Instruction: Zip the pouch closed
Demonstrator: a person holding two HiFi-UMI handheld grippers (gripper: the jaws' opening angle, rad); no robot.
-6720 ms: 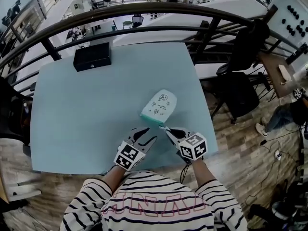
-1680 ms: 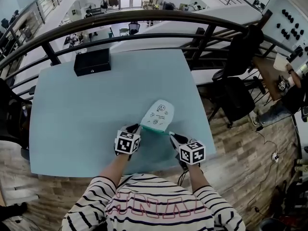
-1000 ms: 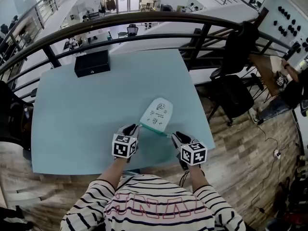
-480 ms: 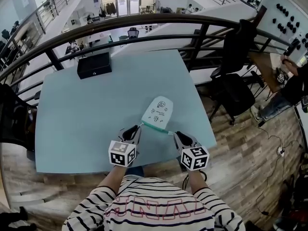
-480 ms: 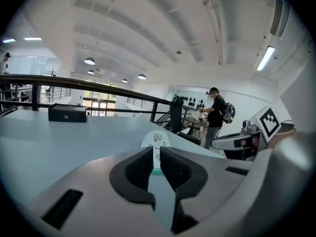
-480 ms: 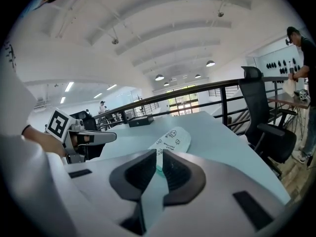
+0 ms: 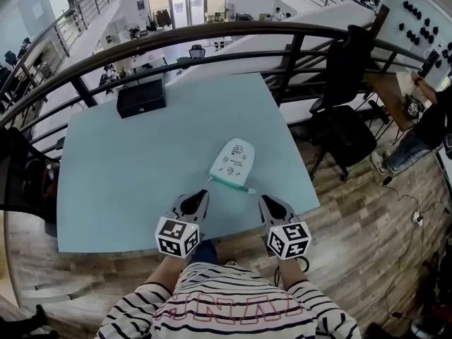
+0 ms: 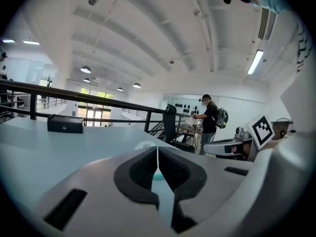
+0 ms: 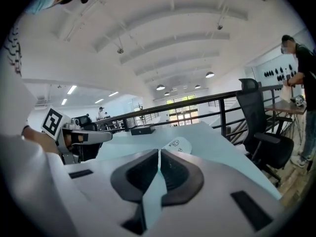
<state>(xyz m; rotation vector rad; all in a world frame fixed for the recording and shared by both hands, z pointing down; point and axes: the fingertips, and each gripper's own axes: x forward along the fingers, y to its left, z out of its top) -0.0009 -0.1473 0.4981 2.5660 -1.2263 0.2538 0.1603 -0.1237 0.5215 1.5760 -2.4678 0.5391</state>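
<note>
The white pouch (image 7: 233,161) with small printed drawings lies flat on the pale blue table (image 7: 127,161), its teal zipper edge (image 7: 229,183) facing me. My left gripper (image 7: 202,195) hovers just short of that edge's left end, shut and empty. My right gripper (image 7: 264,200) hangs near the table's front edge, to the right of the zipper's end. Its jaws have just been closing and now meet with nothing between them. In the left gripper view (image 8: 157,149) the pouch (image 8: 145,144) peeks over the shut jaws. The right gripper view (image 9: 159,152) shows the pouch (image 9: 177,144) further ahead.
A black box (image 7: 141,97) sits at the table's far left. A dark railing (image 7: 212,37) curves behind the table. An office chair (image 7: 346,119) stands to the right, and a person (image 7: 427,119) stands further right by a small table.
Both grippers have drawn back from the pouch toward me and risen. The right jaws went from apart to together. The pouch stays flat on the table.
</note>
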